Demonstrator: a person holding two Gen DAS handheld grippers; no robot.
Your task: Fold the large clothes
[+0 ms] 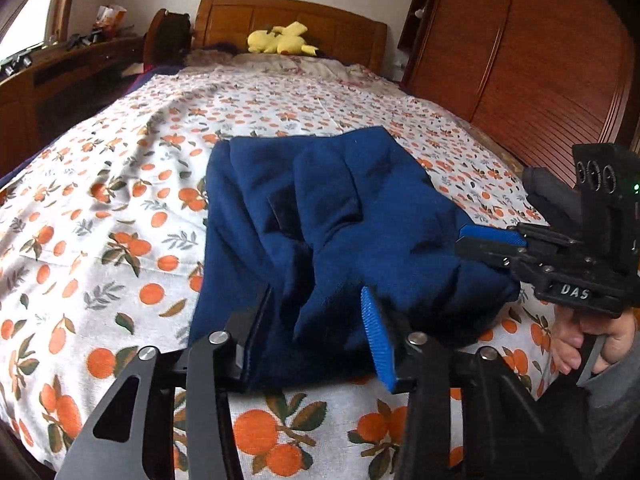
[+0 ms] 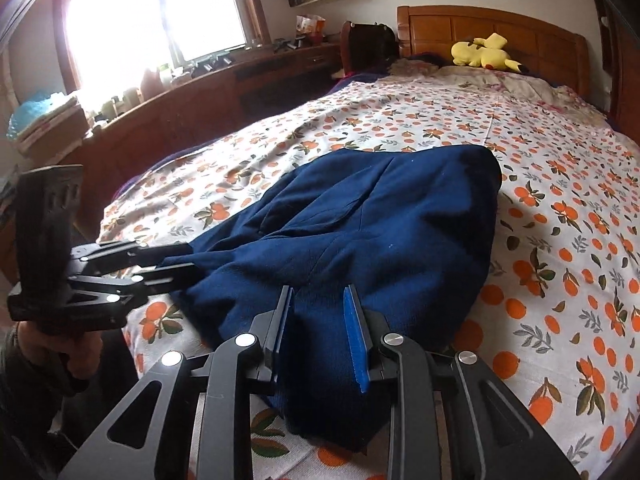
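A dark blue garment (image 1: pixel 340 232) lies bunched and partly folded on the bed; it also shows in the right wrist view (image 2: pixel 380 232). My left gripper (image 1: pixel 316 312) sits at the garment's near left edge, jaws parted with a fold of cloth between them. It also shows in the right wrist view (image 2: pixel 176 258), its fingers closing on the cloth's left corner. My right gripper (image 2: pixel 320 312) sits at the near right edge, jaws narrowly parted around a ridge of cloth. It shows in the left wrist view (image 1: pixel 480 240) at the garment's right side.
The bed sheet (image 1: pixel 120 240) is white with orange fruit print. A yellow plush toy (image 1: pixel 280 40) lies by the wooden headboard (image 1: pixel 288 20). A wooden wardrobe (image 1: pixel 520 60) stands right of the bed. A low cabinet (image 2: pixel 240 92) with clutter runs under the window (image 2: pixel 160 12).
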